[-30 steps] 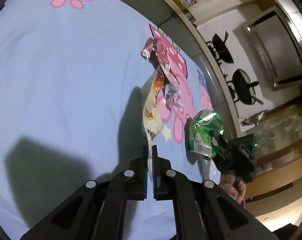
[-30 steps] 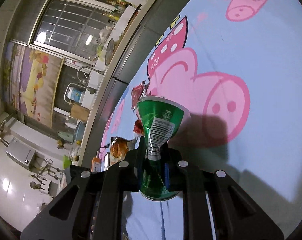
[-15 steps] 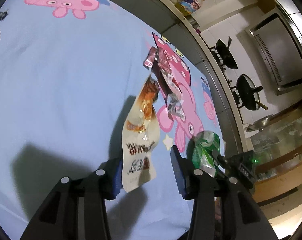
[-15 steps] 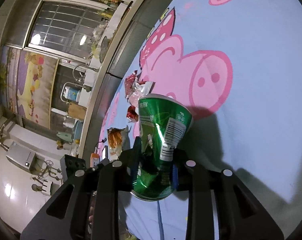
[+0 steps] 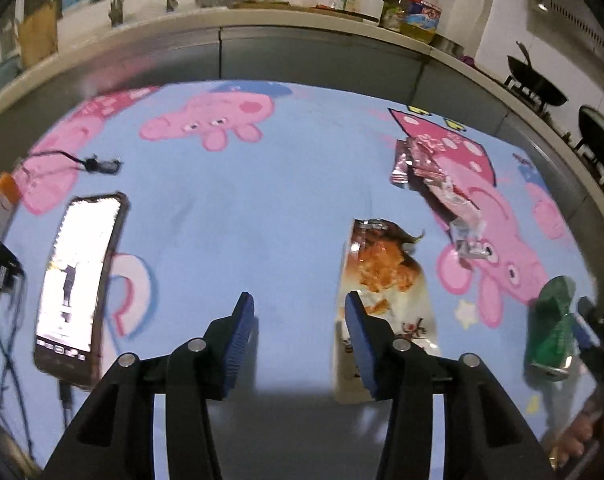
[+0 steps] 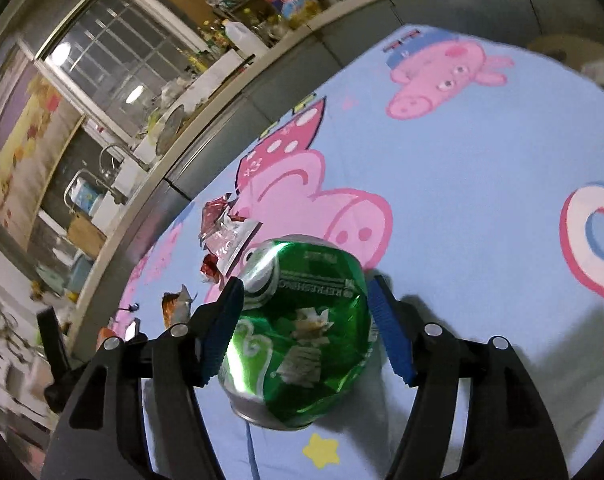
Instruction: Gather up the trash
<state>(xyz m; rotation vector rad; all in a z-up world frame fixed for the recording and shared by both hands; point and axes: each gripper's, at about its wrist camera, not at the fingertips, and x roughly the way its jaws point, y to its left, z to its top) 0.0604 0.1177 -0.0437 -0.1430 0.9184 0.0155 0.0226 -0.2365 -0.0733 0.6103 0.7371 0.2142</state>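
Left gripper (image 5: 298, 320): a second ago its jaws were pinched on the snack pouch; they had just been opening and stood apart, nothing between the blue pads.
Snack pouch (image 5: 386, 292): a moment back it hung upright from the left jaws; now it lay flat on the blue cartoon-pig cloth (image 5: 270, 208), just outside the left gripper's right finger, partly hidden behind it.
Pouch look: pale, glossy, with an orange-brown food picture on its upper half and dark print lower down.
Right gripper (image 6: 306, 320): a second ago clamped on the can's crushed waist; its jaws had just been opening and stood spread, the can between them. The left pad sat right at the can's side, a gap showed at the right pad, so no squeeze.
Green can (image 6: 302, 332): no longer upright in the grip; it lay tilted on the cloth between the right fingers, silver end rim toward the camera.
Can look: shiny green, badly dented, white lettering across the top.
Can, left-wrist view (image 5: 552, 328): resting on the cloth at the far right, beside the pouch.
Wrapper pile (image 5: 434, 184): crumpled pink, red and silver wrappers, lying on the big pink pig print as before, beyond pouch and can.
Phone (image 5: 78, 280): came into the left view, screen lit, flat on the cloth well left of the trash.
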